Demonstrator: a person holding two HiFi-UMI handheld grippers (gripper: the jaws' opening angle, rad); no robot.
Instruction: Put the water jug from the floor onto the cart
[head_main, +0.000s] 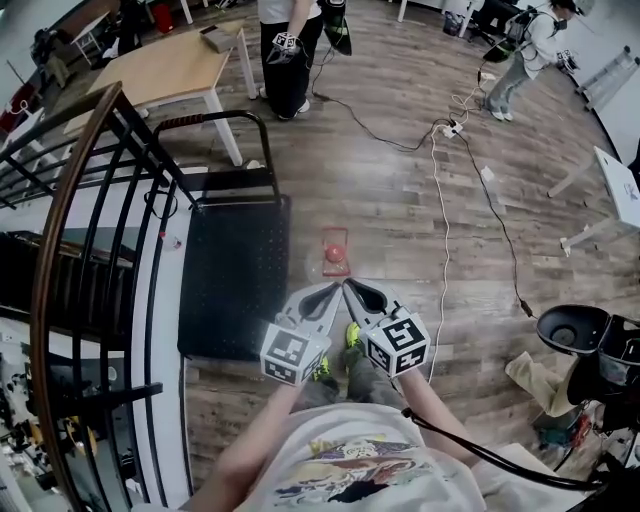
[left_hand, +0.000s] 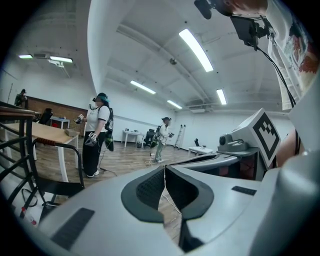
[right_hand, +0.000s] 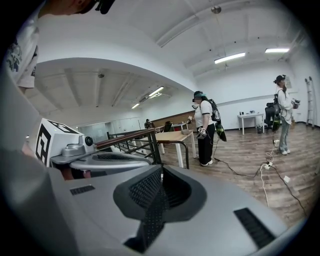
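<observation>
A: Well, where does the water jug (head_main: 335, 251) sit?

B: On the floor (head_main: 400, 200), just beside the right long edge of the cart (head_main: 235, 285), not touching it as far as I can tell. Small from the head view: a reddish, see-through body with a round red cap facing up, so I judge it upright, long axis vertical.

A: And the jaws?

B: The left gripper (head_main: 331, 290) and right gripper (head_main: 352, 287) are held side by side, tips nearly meeting. Each has its jaws pressed together with nothing between them; each gripper's own view shows the dotted pads meeting. Neither of those views shows the jug.

A: Direction from tips to jug?

B: Straight ahead and lower, a short way off. Neither hand is clearly nearer; the left is on the cart side.

A: Surfaces?

B: The cart deck is black and finely dotted, with a black tube handle at its far end. The floor is wood-look plank, with a white cable (head_main: 443, 230) running right of the jug. The cap looks the likeliest hold, though that's a guess.
</observation>
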